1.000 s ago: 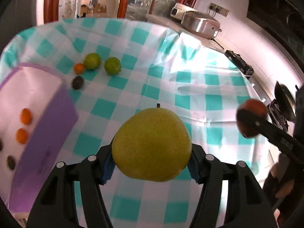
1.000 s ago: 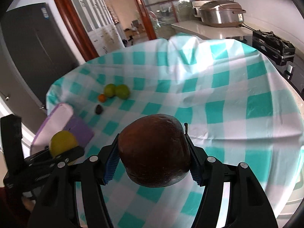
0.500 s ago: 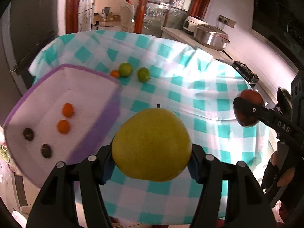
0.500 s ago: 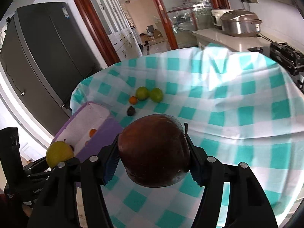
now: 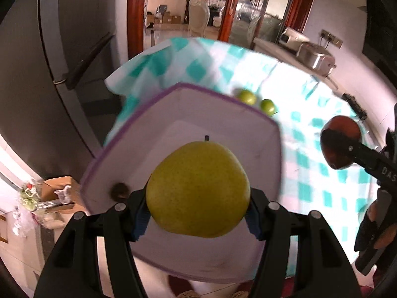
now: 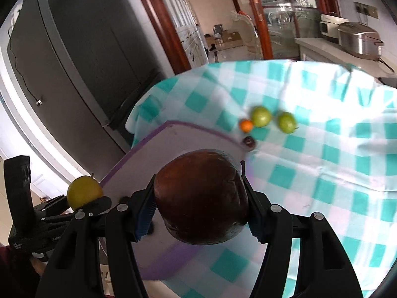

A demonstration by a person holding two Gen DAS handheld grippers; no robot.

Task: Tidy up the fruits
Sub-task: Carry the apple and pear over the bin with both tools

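My left gripper [image 5: 197, 213] is shut on a yellow-green pear [image 5: 197, 190] and hangs over the white tray with a purple rim [image 5: 223, 121]. A small dark fruit [image 5: 119, 189] lies in the tray beside the left finger. My right gripper [image 6: 199, 217] is shut on a dark brown-red fruit [image 6: 201, 196] above the tray's right edge [image 6: 139, 149]. From the left wrist, that brown-red fruit [image 5: 340, 134] shows at far right; from the right wrist, the pear [image 6: 84, 192] shows at far left. Two green fruits [image 6: 260, 116], an orange one [image 6: 246, 125] and a dark one [image 6: 248, 142] lie on the cloth.
A teal-and-white checked cloth [image 6: 322, 161] covers the table. A dark fridge [image 6: 74, 62] stands beyond the table's left end. A steel cooker [image 6: 359, 39] sits on the counter at the back right. Boxes and bags [image 5: 49, 196] lie on the floor to the left.
Both grippers swept left across the table with their fruits still gripped. The tray, formerly off to the left, now lies under the pear and below the brown-red fruit.
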